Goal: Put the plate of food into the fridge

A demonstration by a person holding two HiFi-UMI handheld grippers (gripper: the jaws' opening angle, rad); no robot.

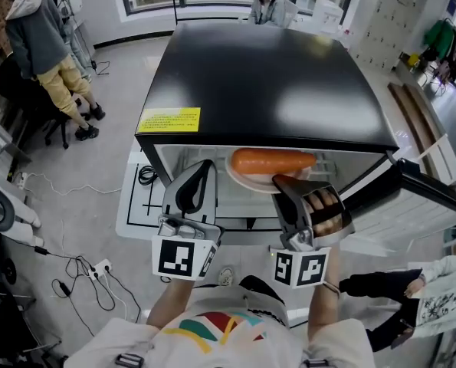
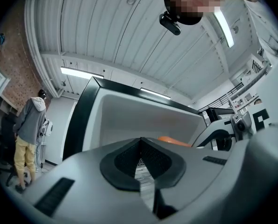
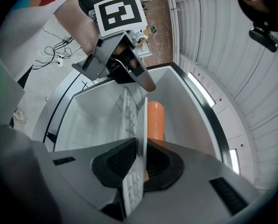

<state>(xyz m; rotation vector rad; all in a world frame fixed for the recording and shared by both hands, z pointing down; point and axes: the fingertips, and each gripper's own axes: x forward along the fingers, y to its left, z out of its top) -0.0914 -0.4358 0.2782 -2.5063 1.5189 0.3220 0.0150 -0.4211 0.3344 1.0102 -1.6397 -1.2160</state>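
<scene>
Orange food (image 1: 273, 160) sits on a plate (image 1: 247, 181) at the fridge (image 1: 266, 83) mouth in the head view. In the left gripper view, the left gripper (image 2: 140, 141) is closed and empty. In the right gripper view, the right gripper (image 3: 141, 146) pinches the plate's rim, probably above the wire shelf (image 3: 127, 108); it should slide the plate in level.

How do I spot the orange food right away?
Find the big black fridge standing open in the middle. Just under its top, a pale plate is pinched at the rim by the right gripper. The long orange food lies on it, the only bright orange thing in there.
</scene>
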